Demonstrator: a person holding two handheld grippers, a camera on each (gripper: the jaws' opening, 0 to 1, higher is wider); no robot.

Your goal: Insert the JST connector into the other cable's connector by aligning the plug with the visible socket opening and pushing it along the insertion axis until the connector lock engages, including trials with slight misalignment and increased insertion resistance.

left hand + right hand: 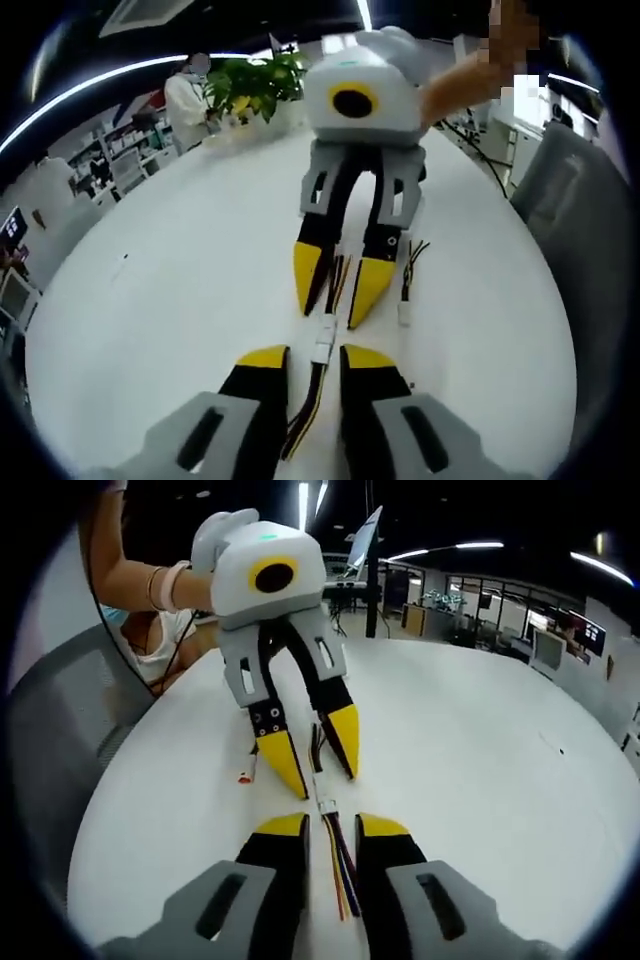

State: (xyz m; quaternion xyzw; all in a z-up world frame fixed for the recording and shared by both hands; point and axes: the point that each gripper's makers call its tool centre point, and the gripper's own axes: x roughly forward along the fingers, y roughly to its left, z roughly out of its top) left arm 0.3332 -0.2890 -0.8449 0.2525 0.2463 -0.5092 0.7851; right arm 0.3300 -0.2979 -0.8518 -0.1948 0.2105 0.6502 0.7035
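While both grippers face each other low over the round white table (180,290), the small white JST connector pair (323,342) lies on the tabletop between their tips. In the left gripper view, the left gripper (314,362), grey w/ black fingers and yellow tips, has its jaws at a narrow gap either side of the black/yellow/red wire bundle (305,405) that runs back from the white housing; whether the pads actually pinch the wires I can't tell, since the tips sit just behind the housing. Opposite it, the right gripper (337,290) points down w/ its yellow tips apart by a narrow gap, straddling its own thin dark wires (337,275), again contact unclear. A second short loose cable w/ a white plug end (405,305) lies just beside the right gripper, apart from it.

In the right gripper view, the connector (326,806) shows as a white block between the two sets of tips, coloured wires (340,875) trailing back between the right gripper (333,828) fingers. The left gripper (318,758) stands over the far end. Housings look joined, possibly not fully seated. A green potted plant (255,85) stands at the table's far edge.
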